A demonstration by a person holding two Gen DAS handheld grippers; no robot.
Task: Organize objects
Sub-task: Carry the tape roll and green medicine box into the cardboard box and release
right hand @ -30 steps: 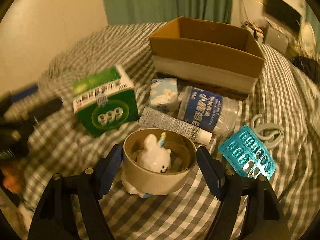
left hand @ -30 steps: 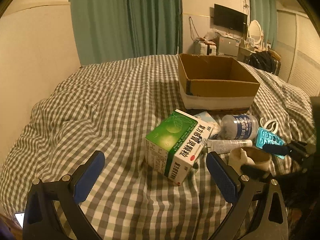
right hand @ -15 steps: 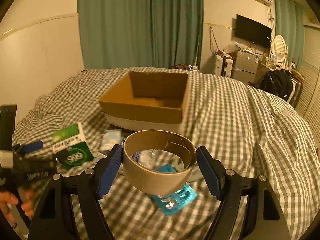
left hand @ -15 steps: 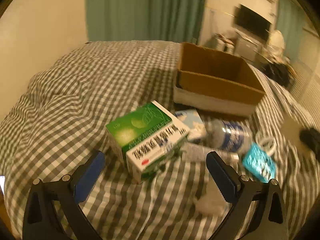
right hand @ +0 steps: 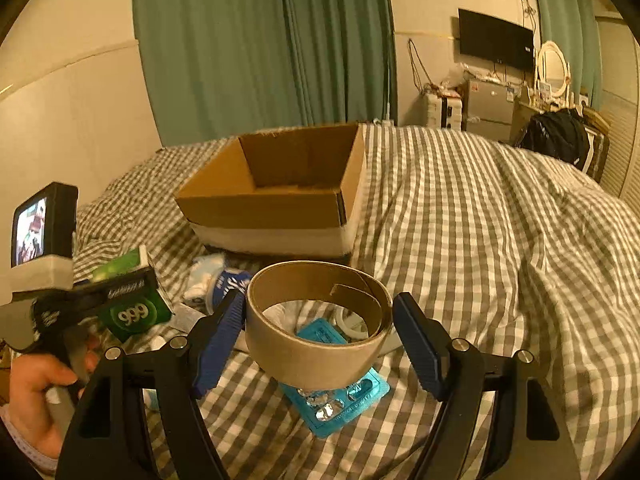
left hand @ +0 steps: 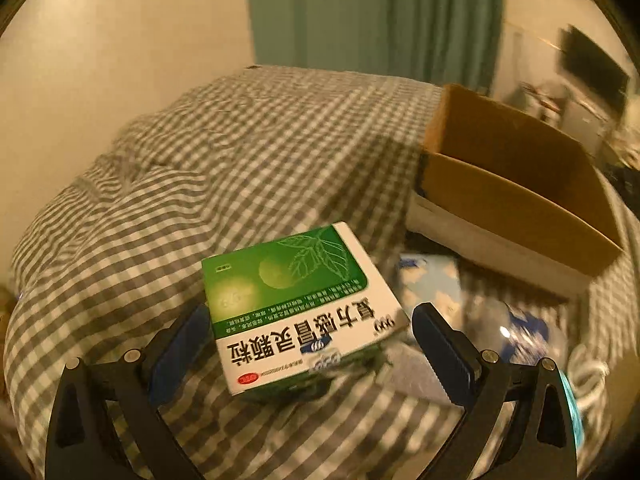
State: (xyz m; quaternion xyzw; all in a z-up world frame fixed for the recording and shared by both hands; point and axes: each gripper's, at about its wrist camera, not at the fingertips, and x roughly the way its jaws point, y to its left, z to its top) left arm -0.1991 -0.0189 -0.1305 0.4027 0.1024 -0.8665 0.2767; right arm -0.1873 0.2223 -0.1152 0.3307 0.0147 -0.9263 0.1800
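Your right gripper (right hand: 320, 332) clamps the cardboard tape ring (right hand: 318, 328) between its blue pads, lifted above the blue blister pack (right hand: 340, 404) on the checked bedspread (right hand: 480, 260), in front of the open cardboard box (right hand: 280, 196). Your left gripper (left hand: 310, 352) is spread wide around the green medicine box (left hand: 296, 300); contact is probably none, but the view is blurred.

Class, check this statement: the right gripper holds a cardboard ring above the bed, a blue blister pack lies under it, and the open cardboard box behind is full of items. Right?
Not quite. The cardboard box looks empty inside, as the right wrist view shows. The rest stands: the right gripper holds the cardboard ring above the blister pack.
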